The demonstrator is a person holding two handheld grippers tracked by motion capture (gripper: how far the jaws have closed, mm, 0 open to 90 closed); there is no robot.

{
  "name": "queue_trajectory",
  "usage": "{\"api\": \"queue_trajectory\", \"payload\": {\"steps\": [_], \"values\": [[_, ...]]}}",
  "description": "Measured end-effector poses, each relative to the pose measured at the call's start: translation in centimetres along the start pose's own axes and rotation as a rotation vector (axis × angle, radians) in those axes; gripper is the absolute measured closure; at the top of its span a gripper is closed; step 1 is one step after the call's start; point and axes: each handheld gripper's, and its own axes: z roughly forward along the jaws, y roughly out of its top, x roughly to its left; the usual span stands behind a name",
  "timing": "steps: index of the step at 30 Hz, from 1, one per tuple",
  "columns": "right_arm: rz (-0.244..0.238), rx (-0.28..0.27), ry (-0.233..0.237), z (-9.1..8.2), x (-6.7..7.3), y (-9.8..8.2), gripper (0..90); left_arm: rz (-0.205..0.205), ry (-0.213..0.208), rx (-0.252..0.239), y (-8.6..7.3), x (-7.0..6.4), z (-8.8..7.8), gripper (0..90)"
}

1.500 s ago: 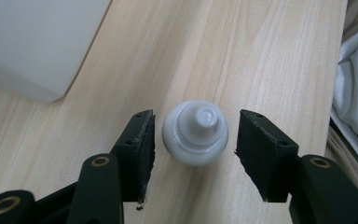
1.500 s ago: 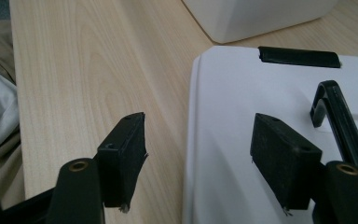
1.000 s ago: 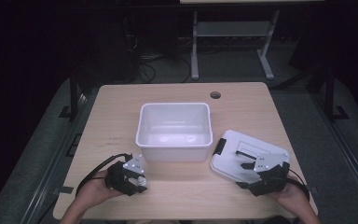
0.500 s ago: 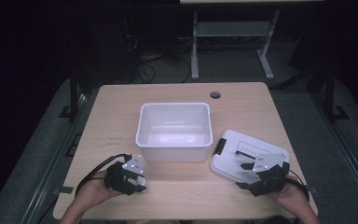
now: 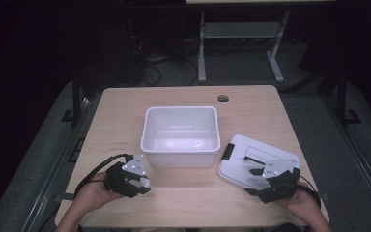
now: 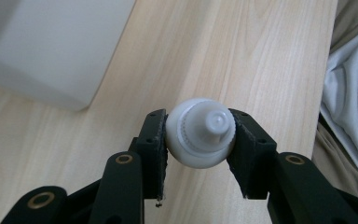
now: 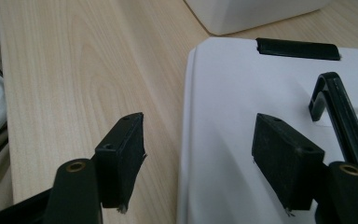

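A small white round bottle with a ridged cap (image 6: 200,133) sits between the pads of my left gripper (image 6: 199,135), which is shut on it just above the wooden table (image 6: 242,56). In the high view the left gripper (image 5: 143,183) is at the front left, near the corner of the white bin (image 5: 181,110). My right gripper (image 7: 200,149) stands open across the edge of a white lid (image 7: 228,93) with a black handle (image 7: 335,100): one jaw is over bare wood, the other over the lid. In the high view the right gripper (image 5: 252,182) is at the front right on the lid (image 5: 244,162).
The open white bin stands in the middle of the table, its corner in the left gripper view (image 6: 51,46) and in the right gripper view (image 7: 251,14). A round cable hole (image 5: 223,98) is at the far side. The table's front edge lies close behind both hands.
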Motion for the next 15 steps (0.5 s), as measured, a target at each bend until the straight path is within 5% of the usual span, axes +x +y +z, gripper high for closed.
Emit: {"api": "queue_trajectory", "payload": {"steps": [15], "values": [[0.005,-0.001,-0.001,-0.1,0.0,0.0,33.6,0.025,0.020,-0.007,1.7,0.5,-2.4,59.3]]}}
